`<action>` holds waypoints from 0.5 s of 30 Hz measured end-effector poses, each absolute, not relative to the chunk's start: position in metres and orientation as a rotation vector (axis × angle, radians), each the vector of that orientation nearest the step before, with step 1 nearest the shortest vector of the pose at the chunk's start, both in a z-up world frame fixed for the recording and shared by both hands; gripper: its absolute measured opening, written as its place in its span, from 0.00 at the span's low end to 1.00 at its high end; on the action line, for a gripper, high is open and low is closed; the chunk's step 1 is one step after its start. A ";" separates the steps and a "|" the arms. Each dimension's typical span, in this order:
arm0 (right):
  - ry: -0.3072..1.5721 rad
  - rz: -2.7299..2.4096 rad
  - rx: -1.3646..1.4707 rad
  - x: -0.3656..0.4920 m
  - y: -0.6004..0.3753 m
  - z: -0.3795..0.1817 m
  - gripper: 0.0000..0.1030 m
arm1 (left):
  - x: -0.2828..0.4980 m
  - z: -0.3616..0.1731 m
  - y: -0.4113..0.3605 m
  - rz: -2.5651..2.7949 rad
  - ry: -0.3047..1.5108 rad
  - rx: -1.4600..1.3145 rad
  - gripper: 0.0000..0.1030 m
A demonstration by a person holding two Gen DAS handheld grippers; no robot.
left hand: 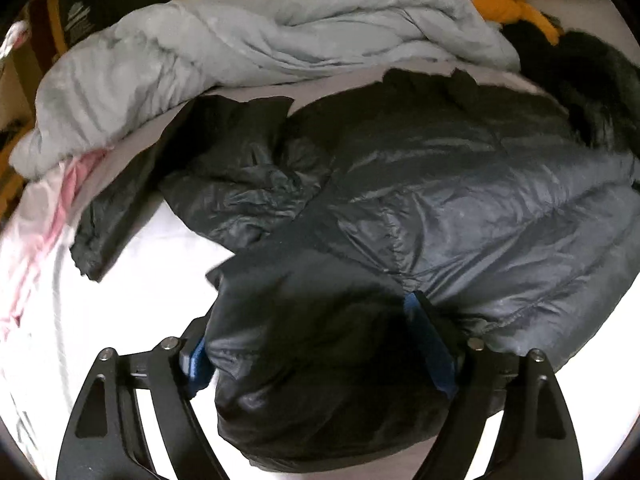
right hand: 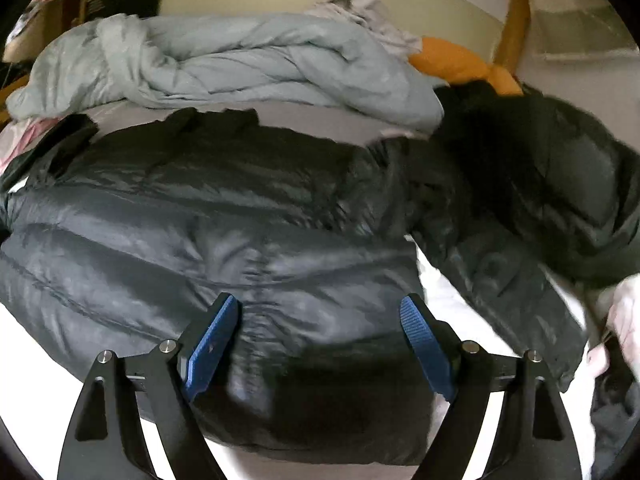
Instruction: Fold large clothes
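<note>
A large shiny black puffer jacket (left hand: 460,184) lies spread on a white bed; it also fills the right wrist view (right hand: 200,216). My left gripper (left hand: 320,344) has its jaws wide apart with a bulky fold of the jacket's hem (left hand: 312,360) bunched between the blue pads (left hand: 430,340). My right gripper (right hand: 320,320) is open, its blue pads (right hand: 212,340) resting over the jacket's lower edge. One sleeve (right hand: 512,280) stretches to the right, the other sleeve (left hand: 240,184) lies crumpled at the left.
A rumpled pale grey-blue duvet (left hand: 248,48) lies across the far side of the bed, with an orange cloth (left hand: 508,10) behind it. Pink-and-white fabric (left hand: 44,208) lies at the left. White sheet (left hand: 152,264) shows near the front. A hand (right hand: 624,312) shows at the right.
</note>
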State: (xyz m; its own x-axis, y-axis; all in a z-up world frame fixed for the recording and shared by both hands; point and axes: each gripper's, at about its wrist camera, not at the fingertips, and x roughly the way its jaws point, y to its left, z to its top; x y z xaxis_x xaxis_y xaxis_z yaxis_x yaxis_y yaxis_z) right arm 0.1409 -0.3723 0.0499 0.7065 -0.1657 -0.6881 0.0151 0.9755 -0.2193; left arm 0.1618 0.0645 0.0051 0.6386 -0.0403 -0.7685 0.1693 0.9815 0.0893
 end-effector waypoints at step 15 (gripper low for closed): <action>0.827 -0.127 -0.035 0.130 -0.413 0.044 0.84 | 0.162 0.005 0.095 -0.155 0.935 -0.051 0.99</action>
